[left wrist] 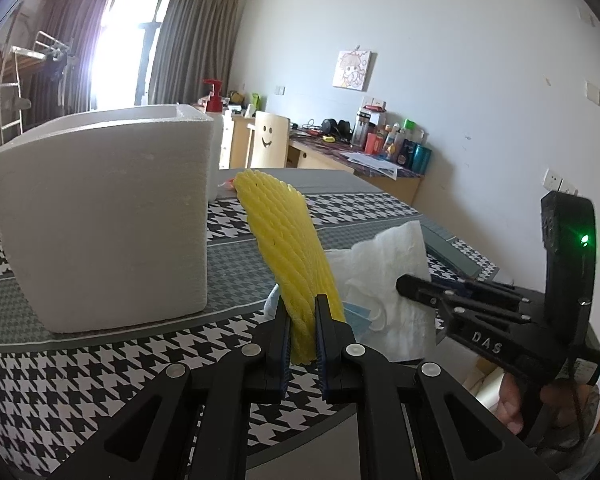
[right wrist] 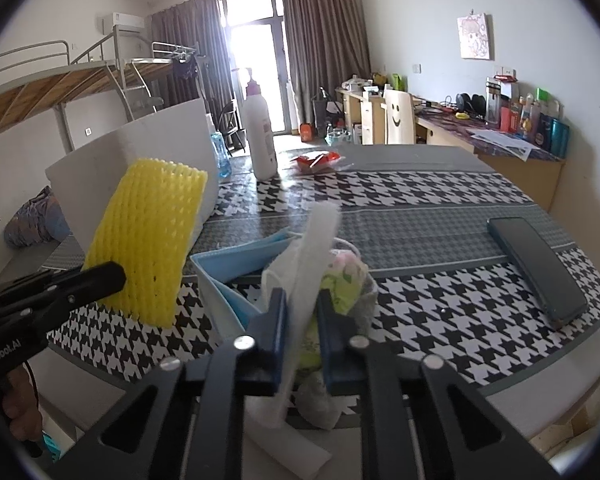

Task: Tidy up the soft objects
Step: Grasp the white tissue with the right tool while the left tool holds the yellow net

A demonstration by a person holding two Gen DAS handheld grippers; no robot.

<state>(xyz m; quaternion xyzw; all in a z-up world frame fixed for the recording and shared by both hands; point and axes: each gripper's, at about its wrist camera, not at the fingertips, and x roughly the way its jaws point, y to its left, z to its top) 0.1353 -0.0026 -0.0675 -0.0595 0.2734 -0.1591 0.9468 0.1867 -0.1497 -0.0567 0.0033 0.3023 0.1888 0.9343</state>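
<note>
A yellow foam fruit net (left wrist: 284,240) stands upright between the pads of my left gripper (left wrist: 302,312), which is shut on its lower end. The same net (right wrist: 148,236) shows at the left of the right wrist view, held by the left gripper (right wrist: 112,276). My right gripper (right wrist: 302,300) is closed on a white tissue (right wrist: 316,248) that rises from a small pile. The pile holds a blue face mask (right wrist: 240,256) and a floral soft item (right wrist: 346,276). From the left wrist, the right gripper (left wrist: 404,282) touches the tissue (left wrist: 388,268) beside the mask (left wrist: 356,318).
A big white foam box (left wrist: 100,220) stands on the houndstooth tablecloth (right wrist: 420,216), just left of the net. A dark phone (right wrist: 536,264) lies at the right. A white bottle (right wrist: 260,132) and a red packet (right wrist: 318,160) sit at the far edge.
</note>
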